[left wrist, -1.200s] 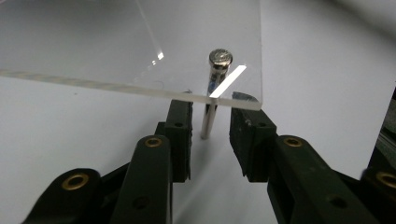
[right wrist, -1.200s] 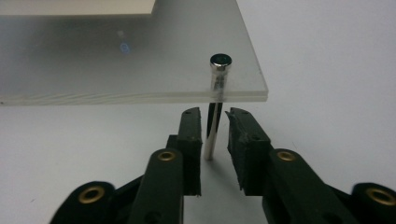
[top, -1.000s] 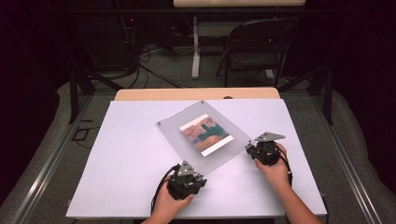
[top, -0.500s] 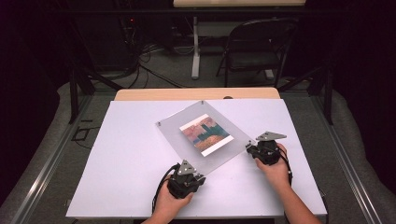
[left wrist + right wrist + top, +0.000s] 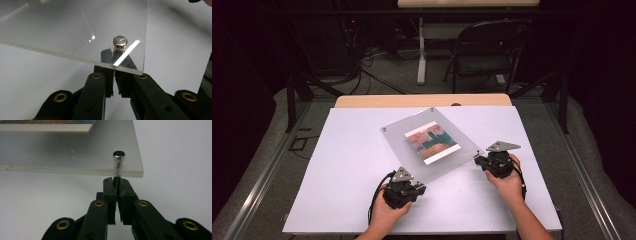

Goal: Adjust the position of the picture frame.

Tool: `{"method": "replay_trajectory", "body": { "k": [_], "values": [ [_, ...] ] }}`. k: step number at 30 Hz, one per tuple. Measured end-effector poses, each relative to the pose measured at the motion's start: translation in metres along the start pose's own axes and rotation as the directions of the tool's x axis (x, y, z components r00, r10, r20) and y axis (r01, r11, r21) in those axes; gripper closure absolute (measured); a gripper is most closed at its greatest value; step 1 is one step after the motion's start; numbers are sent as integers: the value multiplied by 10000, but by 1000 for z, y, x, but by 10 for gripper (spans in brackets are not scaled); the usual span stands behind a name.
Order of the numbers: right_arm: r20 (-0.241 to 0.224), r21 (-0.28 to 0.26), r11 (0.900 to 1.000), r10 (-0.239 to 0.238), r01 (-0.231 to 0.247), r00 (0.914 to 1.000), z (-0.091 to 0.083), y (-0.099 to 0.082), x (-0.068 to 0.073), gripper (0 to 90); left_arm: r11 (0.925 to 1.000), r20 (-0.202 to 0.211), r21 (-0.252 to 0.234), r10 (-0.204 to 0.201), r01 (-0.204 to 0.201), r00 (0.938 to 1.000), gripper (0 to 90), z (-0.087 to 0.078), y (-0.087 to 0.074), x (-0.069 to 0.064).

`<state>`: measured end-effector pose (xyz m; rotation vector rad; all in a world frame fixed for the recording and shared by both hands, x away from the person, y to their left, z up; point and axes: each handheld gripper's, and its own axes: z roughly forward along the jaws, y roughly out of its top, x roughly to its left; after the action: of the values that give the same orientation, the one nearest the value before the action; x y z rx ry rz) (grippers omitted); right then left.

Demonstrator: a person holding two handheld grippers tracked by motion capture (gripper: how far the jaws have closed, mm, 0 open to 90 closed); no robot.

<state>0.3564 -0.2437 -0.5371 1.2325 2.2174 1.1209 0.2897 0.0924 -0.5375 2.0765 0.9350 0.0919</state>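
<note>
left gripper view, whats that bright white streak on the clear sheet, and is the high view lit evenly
Left gripper view: the streak is glare on the acrylic sheet, beside the metal stud. High view: the white table is brightly lit, the room behind is nearly black. Right gripper view: soft, no glare streak.

The left gripper [image 5: 418,189] has eased slightly nearer the acrylic frame's [image 5: 399,137] corner.
</note>
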Motion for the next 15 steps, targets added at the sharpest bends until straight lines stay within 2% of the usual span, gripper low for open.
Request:
{"method": "replay_trajectory", "body": {
  "k": [6, 15],
  "values": [
    [-393, -160, 9999, -3, -3, 9992, -9, 3, 15, 857, 9987, -132, -175, -483, 481, 9987, 849, -19, 2, 20],
    [-936, -231, 9997, 71, -93, 9956, -13, 5, 38, 856, 9946, -725, -448, -967, 936, 9927, 849, -35, 3, 46]
  ]
}}
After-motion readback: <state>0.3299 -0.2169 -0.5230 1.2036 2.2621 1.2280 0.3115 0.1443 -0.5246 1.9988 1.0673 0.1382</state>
